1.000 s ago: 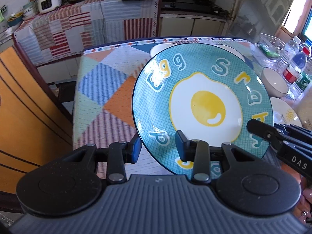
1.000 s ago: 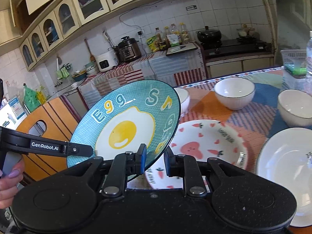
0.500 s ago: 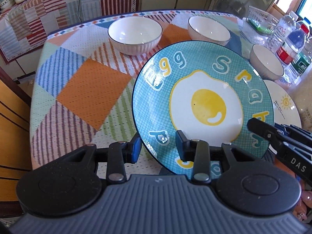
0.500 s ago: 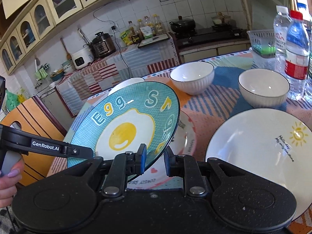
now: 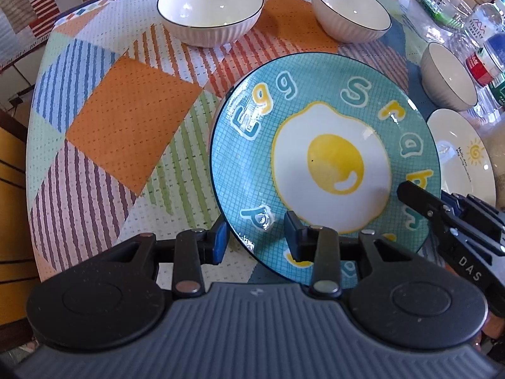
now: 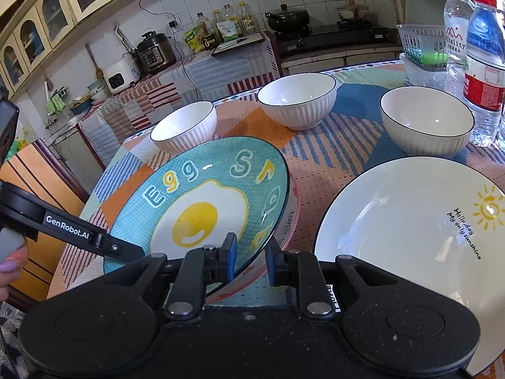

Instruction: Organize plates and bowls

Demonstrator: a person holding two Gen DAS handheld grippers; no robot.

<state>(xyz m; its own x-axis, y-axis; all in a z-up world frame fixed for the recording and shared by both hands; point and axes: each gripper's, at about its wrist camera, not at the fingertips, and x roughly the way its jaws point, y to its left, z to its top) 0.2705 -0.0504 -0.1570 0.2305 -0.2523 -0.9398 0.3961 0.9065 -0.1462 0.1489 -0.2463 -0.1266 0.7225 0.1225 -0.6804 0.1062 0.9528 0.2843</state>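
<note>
A teal plate with a fried-egg print (image 5: 328, 164) is held by both grippers, low over the table. My left gripper (image 5: 255, 240) is shut on its near-left rim. My right gripper (image 6: 251, 257) is shut on its right rim; the plate (image 6: 202, 208) is tilted slightly. Under it lies a pink-rimmed plate (image 6: 292, 218), mostly hidden. A white plate with a sun print (image 6: 410, 221) lies to the right (image 5: 464, 161). Three white ribbed bowls stand behind: (image 6: 184, 128), (image 6: 296, 99), (image 6: 426, 120).
Water bottles (image 6: 483, 63) and a clear basket (image 6: 419, 47) stand at the table's far right. The patchwork tablecloth (image 5: 126, 120) shows bare at the left. A wooden chair (image 6: 34, 170) is beyond the table's left edge. Kitchen counters run behind.
Both grippers have lowered the teal plate toward the table, over the pink-rimmed plate. The views tilted down, and the bowls came closer in view.
</note>
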